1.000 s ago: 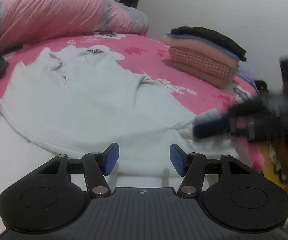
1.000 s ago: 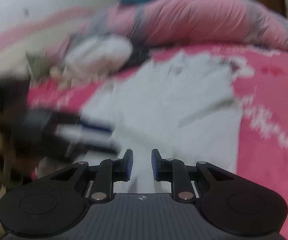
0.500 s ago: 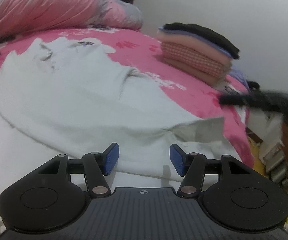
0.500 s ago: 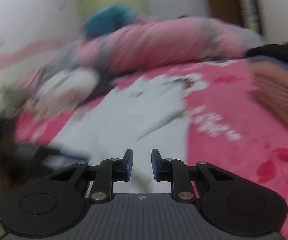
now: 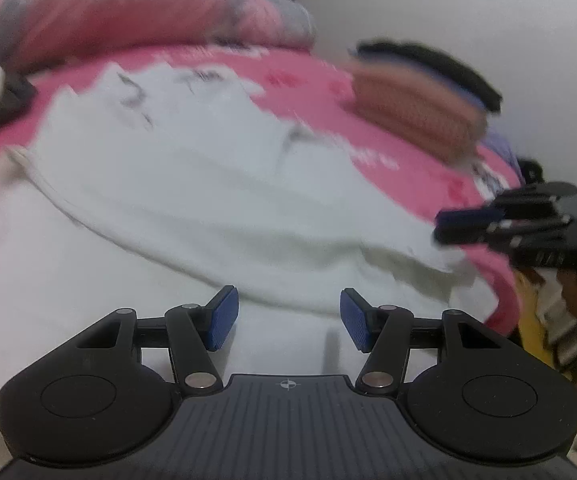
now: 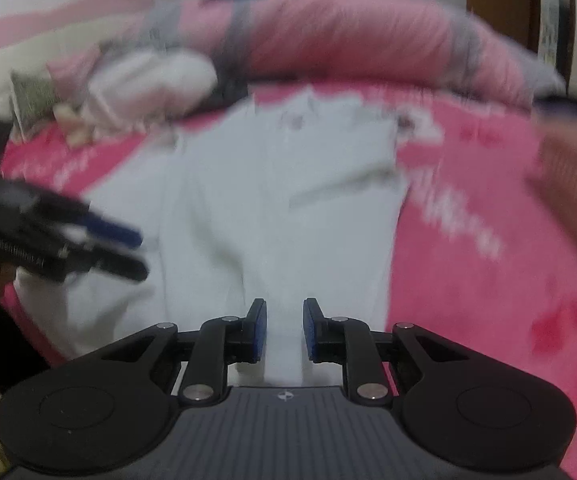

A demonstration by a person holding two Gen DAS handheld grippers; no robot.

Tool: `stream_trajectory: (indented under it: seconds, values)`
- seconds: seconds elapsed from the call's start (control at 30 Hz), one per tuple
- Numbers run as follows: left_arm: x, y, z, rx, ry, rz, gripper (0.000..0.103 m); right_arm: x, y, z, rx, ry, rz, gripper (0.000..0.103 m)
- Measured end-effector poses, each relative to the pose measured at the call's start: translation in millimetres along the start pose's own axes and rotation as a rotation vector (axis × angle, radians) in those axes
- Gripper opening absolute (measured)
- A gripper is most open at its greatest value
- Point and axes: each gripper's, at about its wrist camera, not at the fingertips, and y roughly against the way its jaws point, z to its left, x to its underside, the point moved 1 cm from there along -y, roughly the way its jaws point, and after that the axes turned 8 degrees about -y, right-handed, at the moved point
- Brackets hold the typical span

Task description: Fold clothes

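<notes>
A white shirt lies spread on the pink bed sheet, collar toward the far side; motion blurs both views. My left gripper hovers over the shirt's near hem, open, with nothing between its blue pads. In the right wrist view it shows at the shirt's left edge as the left gripper. My right gripper is over the shirt's lower part, jaws a narrow gap apart, and only the shirt lying below shows through the gap. The left wrist view has the right gripper by the shirt's right hem corner.
A stack of folded clothes sits on the bed at the far right. A rolled pink and grey quilt runs along the back, with white bedding heaped at the left. The bed's edge drops off at the right.
Both cameras have swung and the pictures are more blurred. In the left wrist view the right gripper has come in lower, close to the shirt's right hem corner. Neither gripper's gap has changed.
</notes>
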Motion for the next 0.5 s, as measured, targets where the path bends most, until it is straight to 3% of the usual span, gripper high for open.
stream_trajectory:
  seconds: [0.13, 0.23, 0.33, 0.5]
  values:
    - [-23.5, 31.0, 34.2, -0.146, 0.01, -0.052, 0.057, -56.1, 7.0, 5.2, -0.055, 0.037, -0.092, 0.021]
    - [-34.8, 37.4, 74.8, -0.278, 0.075, -0.083, 0.057, -100.3, -14.0, 7.4, -0.141, -0.015, -0.106, 0.026]
    - [-42.4, 29.9, 125.9, -0.377, 0.195, -0.111, 0.058, -147.2, -59.0, 12.2, -0.227, -0.097, -0.075, 0.044]
    - [-53.5, -13.6, 199.6, -0.405, 0.327, -0.104, 0.059, -213.2, -182.9, 39.0, -0.247, -0.103, 0.029, 0.054]
